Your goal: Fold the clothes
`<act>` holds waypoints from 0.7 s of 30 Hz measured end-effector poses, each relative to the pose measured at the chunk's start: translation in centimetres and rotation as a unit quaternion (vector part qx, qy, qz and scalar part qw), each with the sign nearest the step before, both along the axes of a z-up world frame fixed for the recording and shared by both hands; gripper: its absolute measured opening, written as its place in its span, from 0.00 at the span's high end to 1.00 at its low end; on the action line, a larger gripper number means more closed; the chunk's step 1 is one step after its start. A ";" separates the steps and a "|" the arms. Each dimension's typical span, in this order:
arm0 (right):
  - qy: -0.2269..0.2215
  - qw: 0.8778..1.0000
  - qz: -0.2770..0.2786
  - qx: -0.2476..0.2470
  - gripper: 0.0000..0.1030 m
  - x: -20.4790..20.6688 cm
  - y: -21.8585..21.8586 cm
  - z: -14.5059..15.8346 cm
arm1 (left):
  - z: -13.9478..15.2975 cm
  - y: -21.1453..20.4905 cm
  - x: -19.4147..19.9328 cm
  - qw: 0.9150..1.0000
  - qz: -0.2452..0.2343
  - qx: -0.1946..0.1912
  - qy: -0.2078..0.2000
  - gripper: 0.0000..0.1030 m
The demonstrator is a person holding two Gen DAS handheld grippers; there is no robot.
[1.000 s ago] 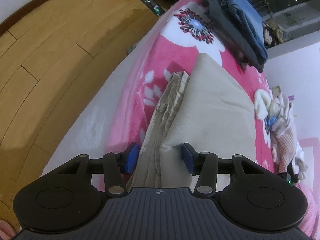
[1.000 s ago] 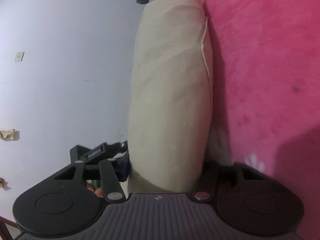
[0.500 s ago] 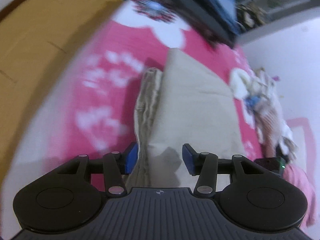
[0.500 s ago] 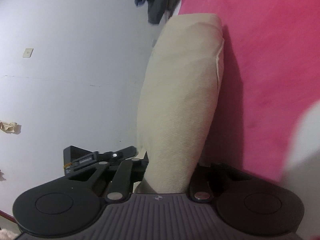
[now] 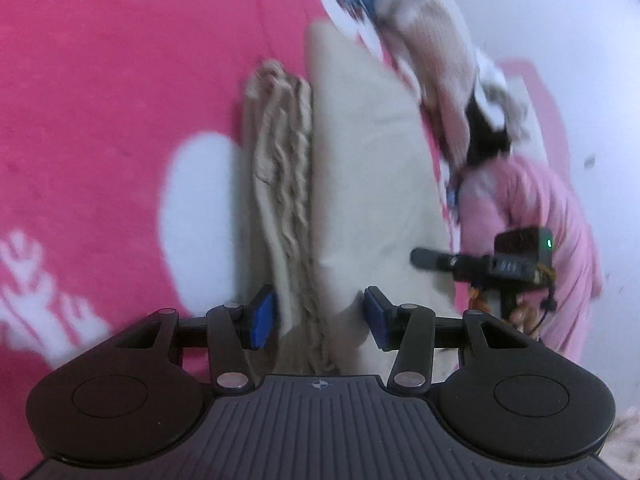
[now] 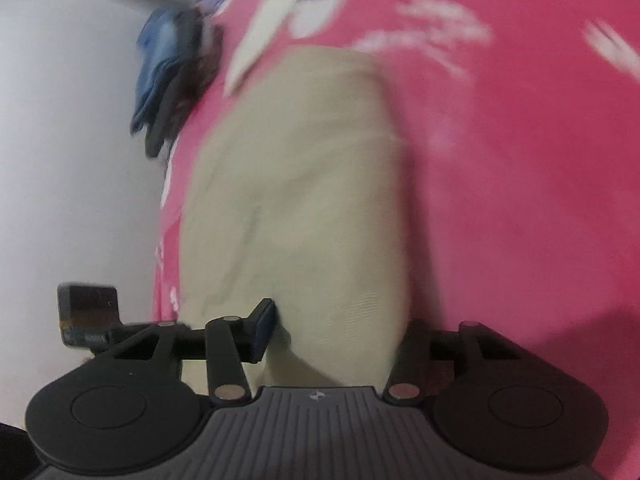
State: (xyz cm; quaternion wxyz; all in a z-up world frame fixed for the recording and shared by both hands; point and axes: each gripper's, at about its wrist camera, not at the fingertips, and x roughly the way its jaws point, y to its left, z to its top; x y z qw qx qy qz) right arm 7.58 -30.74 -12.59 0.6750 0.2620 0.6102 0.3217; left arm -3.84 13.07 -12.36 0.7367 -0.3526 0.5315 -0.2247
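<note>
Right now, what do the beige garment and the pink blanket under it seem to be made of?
The beige garment looks like matte woven cotton: flat surface, faint weave lines, stitched layered edges. The pink blanket looks like soft plush fleece with a white printed pattern, though blur leaves that uncertain.

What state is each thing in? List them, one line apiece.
Beige garment: folded, layered edges showing, lying on the blanket.
Pink blanket: spread out under the garment.
Pile of clothes: unfolded, heaped beside the garment.
Blue and dark clothes: stacked; blurred.
Left gripper: open, fingers straddling the garment's edge.
Right gripper: around the garment's end; one finger hidden, grip unclear.
</note>
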 end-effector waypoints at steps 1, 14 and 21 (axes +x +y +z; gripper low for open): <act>0.007 1.000 -0.015 0.011 0.50 -0.6 -0.9 -0.4 | -0.2 -1.4 0.5 1.000 -0.018 -0.001 0.000 0.54; -0.404 0.890 0.147 -0.150 0.52 -11.2 8.1 12.2 | 3.4 -0.7 -2.2 0.999 -0.028 0.016 -0.019 0.54; -0.471 0.810 0.300 -0.178 0.55 -15.8 15.5 10.7 | 2.0 -2.8 -2.2 0.999 -0.051 -0.004 0.004 0.60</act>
